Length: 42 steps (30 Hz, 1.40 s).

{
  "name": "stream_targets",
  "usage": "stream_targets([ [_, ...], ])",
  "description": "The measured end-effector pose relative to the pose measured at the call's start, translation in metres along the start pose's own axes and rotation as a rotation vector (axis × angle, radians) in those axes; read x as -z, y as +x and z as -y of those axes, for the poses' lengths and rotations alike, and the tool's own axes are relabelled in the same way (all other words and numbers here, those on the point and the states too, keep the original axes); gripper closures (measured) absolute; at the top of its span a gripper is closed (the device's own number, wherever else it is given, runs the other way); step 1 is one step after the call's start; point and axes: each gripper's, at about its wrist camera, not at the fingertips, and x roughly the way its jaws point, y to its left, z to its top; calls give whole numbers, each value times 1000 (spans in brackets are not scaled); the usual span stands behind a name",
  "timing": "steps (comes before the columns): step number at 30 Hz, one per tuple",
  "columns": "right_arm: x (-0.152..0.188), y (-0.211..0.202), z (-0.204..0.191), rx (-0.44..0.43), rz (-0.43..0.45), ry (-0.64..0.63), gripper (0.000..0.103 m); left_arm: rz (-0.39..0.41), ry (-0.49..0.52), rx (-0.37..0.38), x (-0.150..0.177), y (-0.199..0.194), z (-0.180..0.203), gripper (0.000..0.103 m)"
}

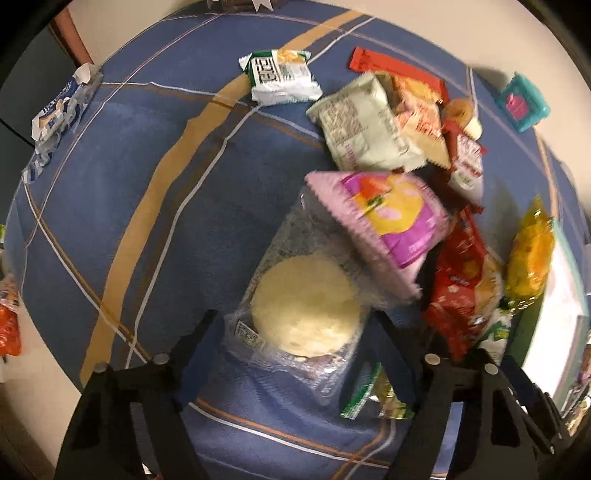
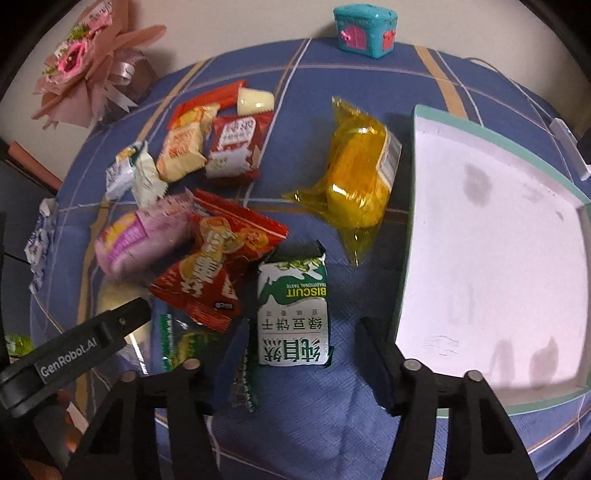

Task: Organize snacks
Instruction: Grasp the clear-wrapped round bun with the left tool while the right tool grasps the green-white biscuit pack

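A pile of snack packets lies on a blue plaid cloth (image 1: pixel 147 192). My left gripper (image 1: pixel 295 328) is open, its fingers on either side of a clear packet holding a round pale cake (image 1: pixel 306 306). A pink packet (image 1: pixel 384 221) leans over that packet's far end. My right gripper (image 2: pixel 299 332) is open around the near end of a green and white biscuit packet (image 2: pixel 293 314). A red packet (image 2: pixel 218 258) and a yellow packet (image 2: pixel 358 177) lie beyond it. A shallow white tray with a green rim (image 2: pixel 491 236) lies at the right with nothing in it.
A teal box (image 2: pixel 364 31) stands at the cloth's far edge and a pink bouquet (image 2: pixel 85 59) at the far left. A second green and white packet (image 1: pixel 280 75) lies apart. A blue and white wrapper (image 1: pixel 59 110) lies at the left edge. The left gripper's arm (image 2: pixel 74 350) shows at lower left.
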Motion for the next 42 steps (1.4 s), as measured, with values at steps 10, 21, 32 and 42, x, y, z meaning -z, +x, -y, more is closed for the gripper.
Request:
stream_targets([
  [10,1,22,-5,35,-10,-22,57,1,29,-59,-1,20,10,35],
  [21,1,-4,-4,-3,42,4,61,49,-23,28,0,3,-1,48],
  [32,2,-56,5,-51,144,41,71,186,-49,134,0,-50,-8,49],
  [42,13,-28,11,-53,19,39,71,112,-21,134,5,-41,-1,48],
])
